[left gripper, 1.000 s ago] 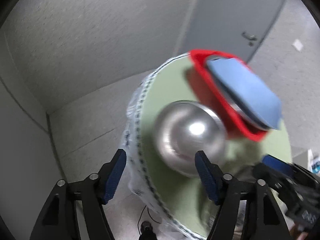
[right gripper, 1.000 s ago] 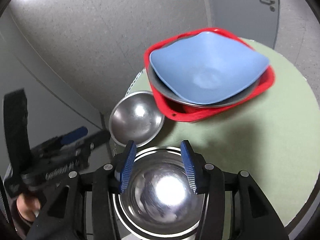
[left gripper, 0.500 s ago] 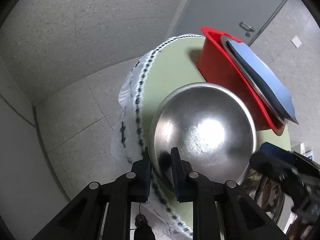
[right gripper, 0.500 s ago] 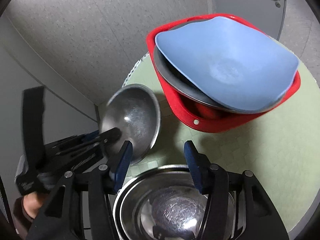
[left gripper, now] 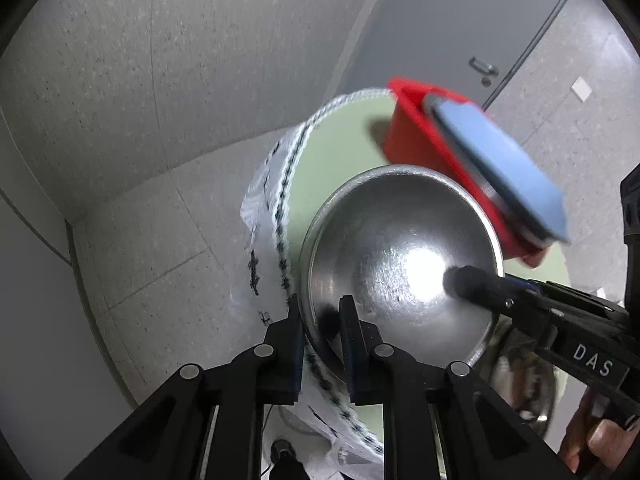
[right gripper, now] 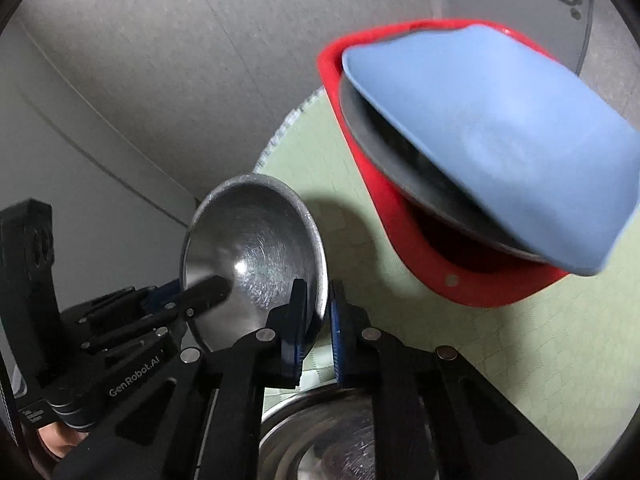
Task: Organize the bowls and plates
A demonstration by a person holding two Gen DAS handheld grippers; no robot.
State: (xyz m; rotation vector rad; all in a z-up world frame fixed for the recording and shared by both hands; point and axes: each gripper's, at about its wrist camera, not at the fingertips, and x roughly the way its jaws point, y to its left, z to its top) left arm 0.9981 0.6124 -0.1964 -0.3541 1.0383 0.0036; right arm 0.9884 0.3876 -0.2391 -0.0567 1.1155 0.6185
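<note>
At the table's edge (left gripper: 280, 184), both tongs, left (left gripper: 320, 316) and right (right gripper: 318, 304), clamped on the small steel bowl's (left gripper: 400, 248) rim.

Even, dim overhead light. Glare blooms on the small steel bowl (left gripper: 400, 256) ahead of the jaws. The blue plate (right gripper: 500, 140) beyond is motion-smeared, shadowing the table (right gripper: 520, 340). Fisheye bending and black vignette ring both views.

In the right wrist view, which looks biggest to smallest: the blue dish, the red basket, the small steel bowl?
1. Red basket, widest overall, though partly covered.
2. Blue dish, nearly as large; it sits tilted in the basket.
3. Small steel bowl, clearly smallest, despite being nearer the camera.
</note>
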